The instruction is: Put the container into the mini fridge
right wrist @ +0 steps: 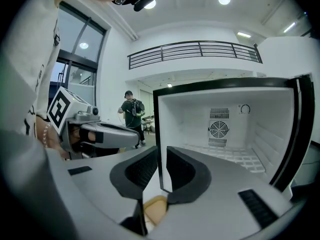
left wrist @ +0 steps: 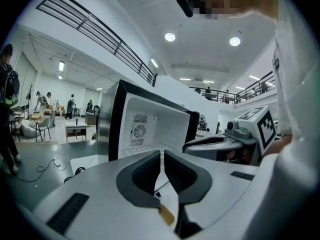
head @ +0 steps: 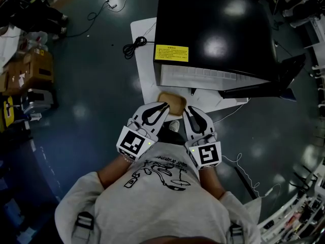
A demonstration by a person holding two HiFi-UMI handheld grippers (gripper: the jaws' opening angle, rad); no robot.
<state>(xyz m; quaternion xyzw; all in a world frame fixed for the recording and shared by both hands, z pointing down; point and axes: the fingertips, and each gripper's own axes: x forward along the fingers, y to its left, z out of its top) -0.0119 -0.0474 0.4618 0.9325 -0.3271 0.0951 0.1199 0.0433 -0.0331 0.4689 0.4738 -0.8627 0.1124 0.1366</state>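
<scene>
head view: a person stands over a black fridge (head: 213, 29) set on a white board (head: 144, 39) on the floor, its door (head: 269, 83) swung open to the right of the view. a yellow label (head: 171, 53) sits on the fridge top, and a coiled cable (head: 134, 47) lies at the fridge's left edge. the tan container (head: 172, 102) rests on the board just in front of the open fridge, outside it. the left gripper (head: 162, 106) and right gripper (head: 188, 109) are held side by side, tips toward the fridge, with the container between and just beyond the two tips; the left tip overlaps the container's near corner. whether either tip touches it cannot be told.

left gripper view: the jaws stand slightly apart with only a narrow slit between the dark pads, and nothing is between them. a sliver of the container shows below, through the gap. the fridge cavity lies ahead, and the right gripper is at the right of the view.

right gripper view: the jaws are likewise a little apart, with nothing clamped; the container shows low down, beneath the pads. ahead is the white cavity with a round fan vent (right wrist: 218, 129) on its back wall and a wire shelf (right wrist: 227, 155) at its base.
</scene>
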